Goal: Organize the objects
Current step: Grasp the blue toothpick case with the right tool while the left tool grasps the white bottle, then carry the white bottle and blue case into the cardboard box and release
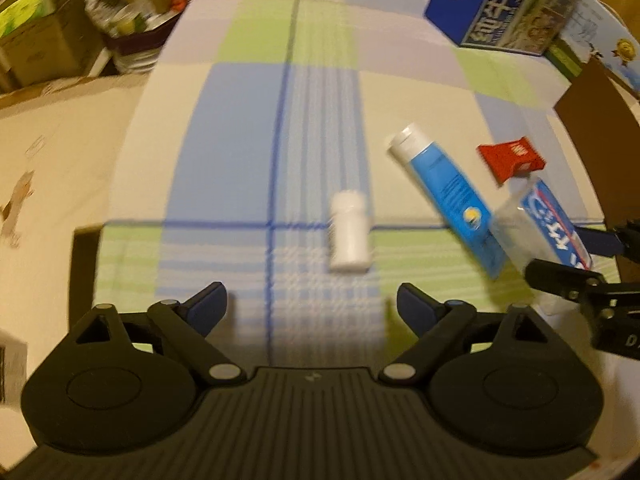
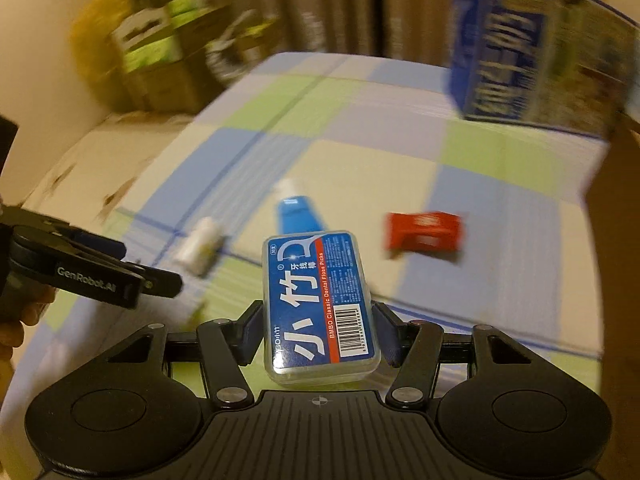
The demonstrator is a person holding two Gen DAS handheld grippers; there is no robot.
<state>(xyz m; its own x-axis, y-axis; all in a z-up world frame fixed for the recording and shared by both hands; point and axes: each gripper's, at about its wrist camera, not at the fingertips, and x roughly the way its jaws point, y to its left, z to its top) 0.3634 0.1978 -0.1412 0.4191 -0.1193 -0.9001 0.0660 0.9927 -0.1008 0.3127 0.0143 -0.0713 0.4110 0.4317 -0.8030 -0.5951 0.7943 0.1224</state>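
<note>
My right gripper (image 2: pixel 318 330) is shut on a clear box of dental floss picks (image 2: pixel 320 304) with a blue label, held above the checked cloth. In the left wrist view that floss box (image 1: pixel 548 220) and the right gripper (image 1: pixel 576 260) show at the right edge. My left gripper (image 1: pixel 310 306) stands open over the cloth, nothing between its fingers. Just ahead of it lies a small white bottle (image 1: pixel 349 236). A blue tube with a white cap (image 1: pixel 444 188) lies to the right, and a red packet (image 1: pixel 512 158) beyond it. The right view shows the white bottle (image 2: pixel 200 246), tube (image 2: pixel 298 212) and red packet (image 2: pixel 424 234).
A large blue milk carton box (image 1: pixel 504 4) stands at the table's far right. A brown cardboard wall (image 1: pixel 600 92) rises at the right edge. Boxes and clutter (image 1: pixel 48 20) are stacked past the table's left side. The checked cloth (image 1: pixel 256 100) stretches ahead.
</note>
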